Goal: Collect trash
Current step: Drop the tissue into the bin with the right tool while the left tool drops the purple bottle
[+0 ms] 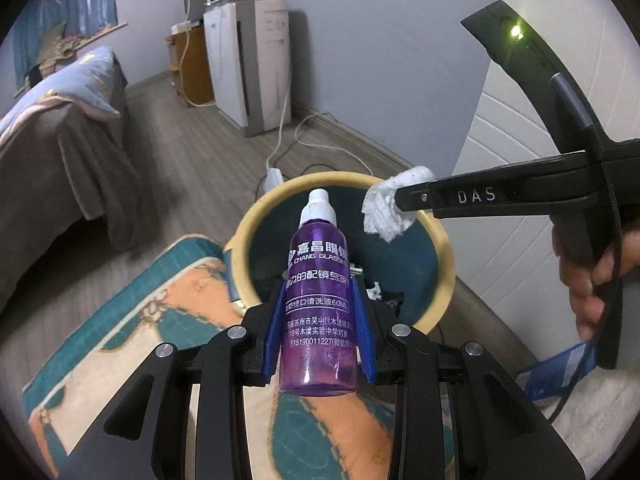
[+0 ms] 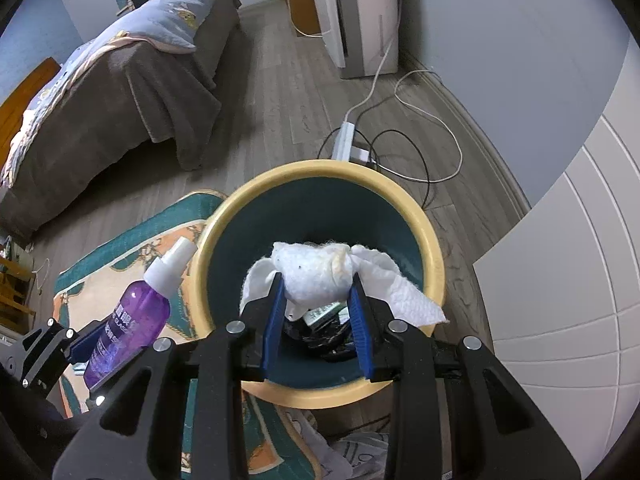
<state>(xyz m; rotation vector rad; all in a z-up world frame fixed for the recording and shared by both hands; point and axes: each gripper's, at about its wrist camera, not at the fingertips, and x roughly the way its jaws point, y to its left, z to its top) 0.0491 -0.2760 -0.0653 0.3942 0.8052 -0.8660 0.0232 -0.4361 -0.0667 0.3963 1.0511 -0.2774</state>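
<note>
Purple plastic bottle [image 1: 319,300], rigid and slick, sits clamped at mid-body in the left gripper [image 1: 320,312], poised at the near rim of the yellow bin [image 2: 434,256]. Right gripper [image 2: 318,304] pinches a soft, featherlight tissue wad [image 2: 316,276] directly above the bin's mouth; its loose flaps may snag.

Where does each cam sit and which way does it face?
Left wrist: on the left claw, angled down at the bin; claw shut on purple bottle; the right claw and a hand show.
Right wrist: on the right claw, above the bin, shut on tissue.
Shared: bin, bottle, tissue.
</note>
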